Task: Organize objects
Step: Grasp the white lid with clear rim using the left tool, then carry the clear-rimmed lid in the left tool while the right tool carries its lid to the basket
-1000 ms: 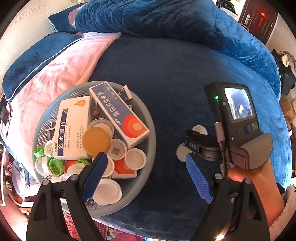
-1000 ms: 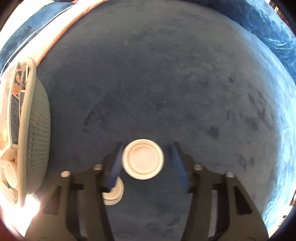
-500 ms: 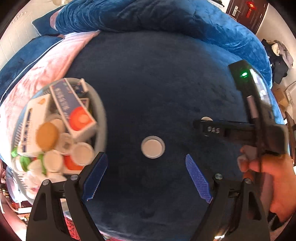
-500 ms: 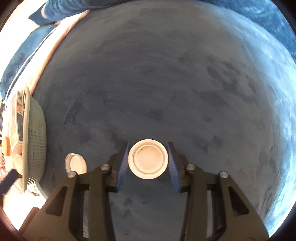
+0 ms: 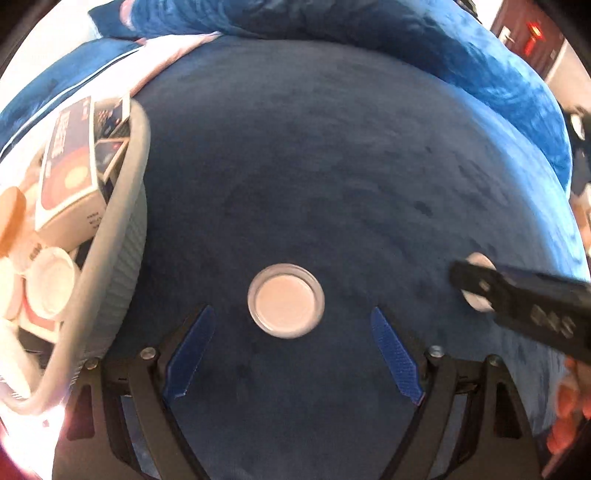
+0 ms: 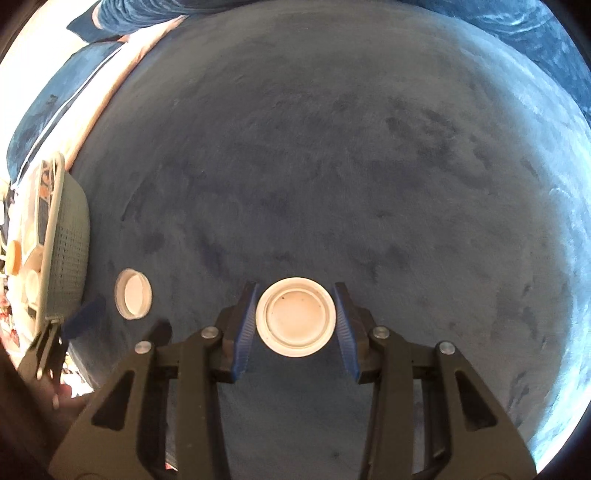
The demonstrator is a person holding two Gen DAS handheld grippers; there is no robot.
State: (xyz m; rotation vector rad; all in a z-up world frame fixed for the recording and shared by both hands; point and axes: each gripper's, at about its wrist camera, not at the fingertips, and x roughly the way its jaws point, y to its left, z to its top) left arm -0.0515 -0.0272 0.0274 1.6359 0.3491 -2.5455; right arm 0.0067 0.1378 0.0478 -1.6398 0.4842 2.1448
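Observation:
A white round lid (image 5: 286, 301) lies open side up on the blue velvet bed, just ahead of my open, empty left gripper (image 5: 291, 339). It also shows in the right wrist view (image 6: 133, 294). My right gripper (image 6: 295, 323) is shut on a second white lid (image 6: 294, 317), held between its blue pads (image 6: 246, 328) above the bed. That gripper and its lid (image 5: 478, 280) appear at the right of the left wrist view. A grey mesh basket (image 5: 125, 236) at the left holds medicine boxes and several caps.
The basket also shows at the far left of the right wrist view (image 6: 68, 243). Blue quilt (image 5: 369, 44) is bunched at the back, with a pink sheet (image 5: 173, 48) at the back left. A dark door (image 5: 532, 33) stands at the far right.
My left gripper has swung right from the basket and come close to the loose lid. My right gripper has closed on its lid and moved right, away from the loose lid.

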